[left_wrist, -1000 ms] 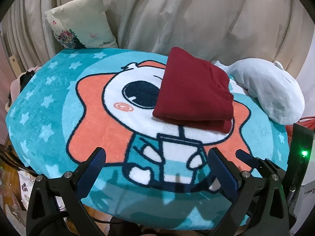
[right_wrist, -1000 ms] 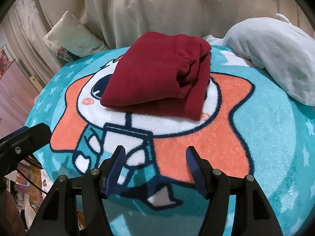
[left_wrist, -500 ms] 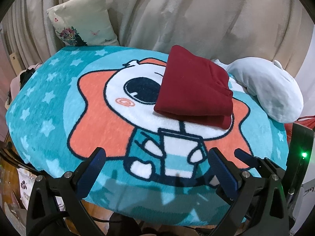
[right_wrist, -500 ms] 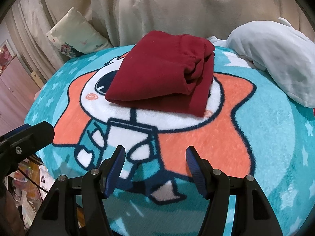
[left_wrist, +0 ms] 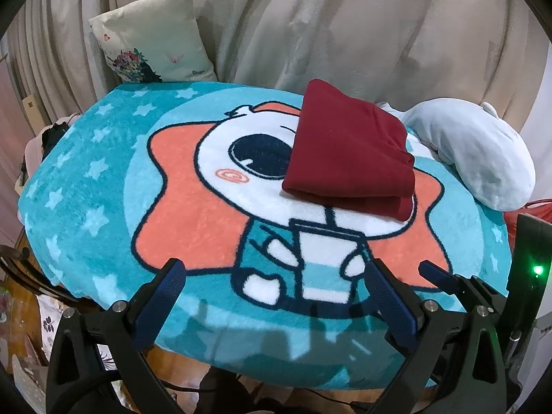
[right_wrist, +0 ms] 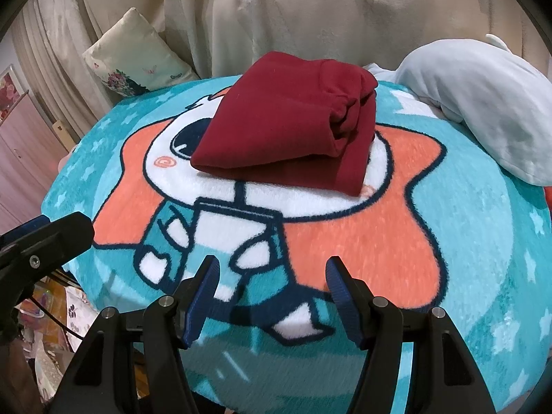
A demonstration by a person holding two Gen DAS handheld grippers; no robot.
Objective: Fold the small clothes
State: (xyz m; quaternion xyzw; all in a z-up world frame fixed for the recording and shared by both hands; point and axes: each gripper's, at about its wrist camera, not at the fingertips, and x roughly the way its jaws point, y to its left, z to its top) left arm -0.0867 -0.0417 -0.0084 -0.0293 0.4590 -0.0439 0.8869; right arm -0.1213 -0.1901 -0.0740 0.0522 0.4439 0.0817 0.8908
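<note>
The red top [left_wrist: 348, 158] looks all folded up into a thick little bundle, so the folding seems done. It lies in the upper middle of the frame on the blue cartoon blanket [left_wrist: 86, 186]. The left tool [left_wrist: 272, 283] and right tool [right_wrist: 272, 279] are wide apart, holding and touching nothing.

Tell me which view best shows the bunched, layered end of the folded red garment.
The right wrist view. There the red garment turns its bunched, stacked folds toward the camera on its right side. The left wrist view shows the same garment mostly from above and farther off, its layered end seen only edge-on.
</note>
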